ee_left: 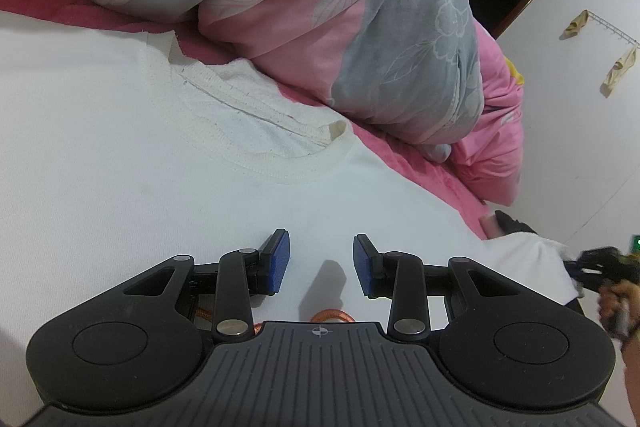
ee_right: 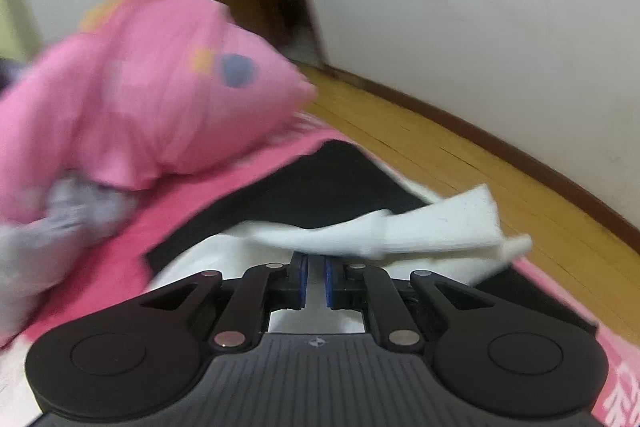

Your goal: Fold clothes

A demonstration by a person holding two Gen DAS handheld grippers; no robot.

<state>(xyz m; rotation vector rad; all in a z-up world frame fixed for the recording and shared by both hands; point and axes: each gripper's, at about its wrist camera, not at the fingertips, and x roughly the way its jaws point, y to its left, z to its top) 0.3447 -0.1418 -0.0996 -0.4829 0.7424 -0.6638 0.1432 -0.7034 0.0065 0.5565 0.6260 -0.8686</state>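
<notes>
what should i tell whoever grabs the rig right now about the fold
Left claw: open, resting on the white t-shirt below the collar, gripping nothing.
Right claw: nearly closed, a narrow gap between the pads, at the shirt's sleeve, which is lifted and folded inward; whether it pinches the fabric is unclear.
The shirt lies flat on the pink bed cover, the quilt behind it.
Done: the sleeve fold has begun. Left: the other side, then the body fold.

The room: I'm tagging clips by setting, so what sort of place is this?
Most likely a bedroom: a floral quilt bunched on a pink bed sheet, with a pink pillow beside it.
</notes>
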